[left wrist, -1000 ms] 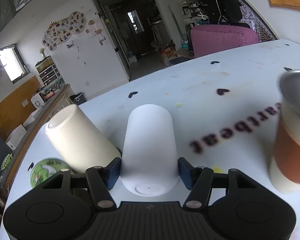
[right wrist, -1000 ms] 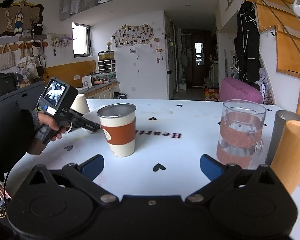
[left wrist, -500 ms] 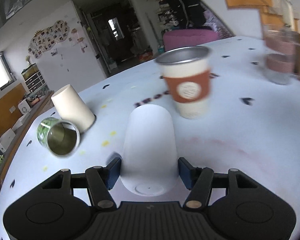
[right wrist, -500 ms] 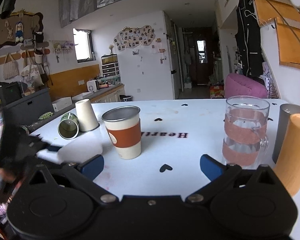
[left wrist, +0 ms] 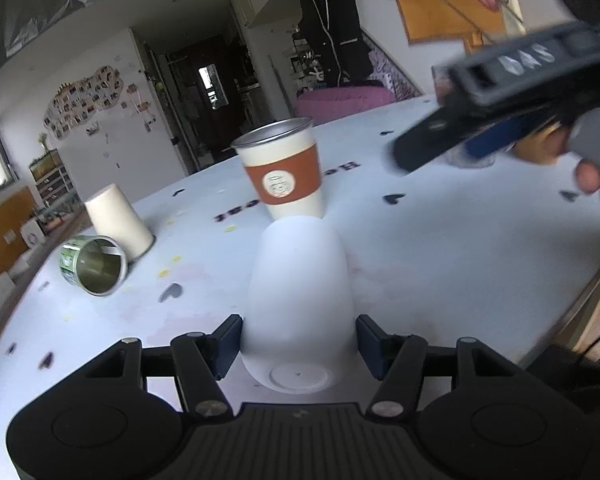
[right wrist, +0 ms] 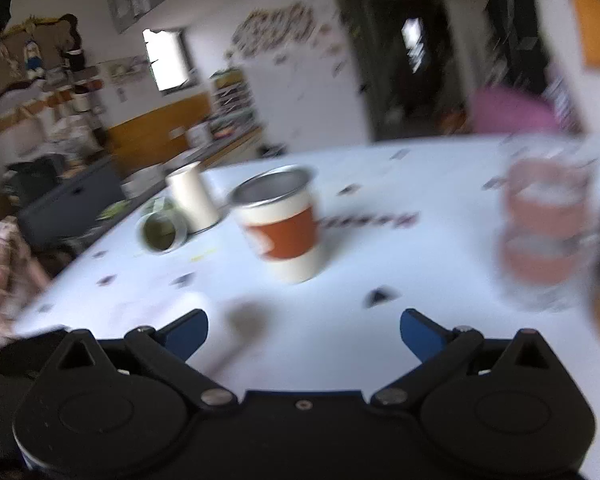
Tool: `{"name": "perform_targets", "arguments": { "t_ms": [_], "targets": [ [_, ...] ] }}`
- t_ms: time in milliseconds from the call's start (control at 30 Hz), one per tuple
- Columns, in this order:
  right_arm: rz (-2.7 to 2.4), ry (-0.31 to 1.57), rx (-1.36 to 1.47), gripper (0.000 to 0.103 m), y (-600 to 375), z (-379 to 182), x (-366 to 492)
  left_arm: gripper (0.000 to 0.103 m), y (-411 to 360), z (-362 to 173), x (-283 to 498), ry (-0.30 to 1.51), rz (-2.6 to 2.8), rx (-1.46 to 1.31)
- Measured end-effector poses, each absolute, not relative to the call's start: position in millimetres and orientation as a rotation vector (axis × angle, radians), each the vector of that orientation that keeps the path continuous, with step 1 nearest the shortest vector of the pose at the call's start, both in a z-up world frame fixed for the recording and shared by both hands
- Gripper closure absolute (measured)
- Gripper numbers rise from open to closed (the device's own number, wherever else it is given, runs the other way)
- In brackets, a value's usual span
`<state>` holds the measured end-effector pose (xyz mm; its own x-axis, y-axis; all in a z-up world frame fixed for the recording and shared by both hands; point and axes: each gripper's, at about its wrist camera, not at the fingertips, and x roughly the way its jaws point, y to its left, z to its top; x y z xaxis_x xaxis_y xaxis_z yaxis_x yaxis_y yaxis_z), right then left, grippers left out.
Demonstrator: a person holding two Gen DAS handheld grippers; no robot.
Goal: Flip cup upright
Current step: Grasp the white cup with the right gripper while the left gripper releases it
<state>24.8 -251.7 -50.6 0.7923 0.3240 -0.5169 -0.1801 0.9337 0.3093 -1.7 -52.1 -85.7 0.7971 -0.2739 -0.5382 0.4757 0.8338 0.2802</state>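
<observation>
We have the white cup [left wrist: 300, 280] clamped between the blue pads of our left tongs [left wrist: 298, 344], with its flat base turned toward the camera and its mouth pointing away, so it is gripped and seemingly lifted off the desk [left wrist: 460, 248], though we cannot tell for sure whether its far end touches the surface. As we judge it, the grasp is done and the turn is under way or about to come: what is left is rotating the cup until the mouth faces up, setting it down on a bare patch of desk, and letting go. Our right tongs [right wrist: 304, 334] stand wide apart with nothing between them, hovering over the desk; in the left view they show at the upper right, blurred. As for the other vessels, the steel-lined cup with the orange sleeve [left wrist: 284, 170] stands upright just beyond the white cup, and its inside is not visible from here. The cream cup [left wrist: 116, 220] stands mouth down on the desk, and touching or just beside it the green printed tin cup [left wrist: 94, 266] lies on its side, its steel interior looking empty. In the right view a glass mug [right wrist: 548, 232] stands at the right, too smeared for us to say what, if anything, it holds. The white cup's own interior is hidden from us.
</observation>
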Motion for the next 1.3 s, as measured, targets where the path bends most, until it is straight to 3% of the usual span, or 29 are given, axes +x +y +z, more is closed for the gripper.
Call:
{"name": "perform_targets", "arguments": {
  "t_ms": [100, 167, 333, 533, 700, 867, 967, 1300],
  "targets": [
    [0.378, 0.73, 0.399, 0.002, -245, -57, 47, 0.041, -53, -87, -7, 0.497, -0.429, 0.409],
    [0.387, 0.82, 0.492, 0.009, -239, -67, 61, 0.041, -53, -87, -10, 0.493, -0.454, 0.404],
    [0.378, 0.995, 0.725, 0.01, -235, -99, 84, 0.041, -52, -89, -20, 0.478, -0.512, 0.4],
    [0.38, 1.005, 0.8, 0.014, -224, -102, 77, 0.041, -47, -91, -21, 0.469, -0.556, 0.35],
    [0.349, 0.988, 0.726, 0.028, -219, -98, 72, 0.041, -44, -92, -19, 0.458, -0.56, 0.323],
    [0.337, 0.952, 0.686, 0.028, -225, -96, 65, 0.041, -48, -93, -20, 0.443, -0.58, 0.323],
    [0.332, 0.977, 0.762, 0.023, -235, -102, 67, 0.042, -53, -92, -27, 0.373, -0.586, 0.345],
    [0.337, 0.976, 0.817, 0.025, -239, -104, 69, 0.041, -59, -90, -23, 0.338, -0.583, 0.37]
  ]
}}
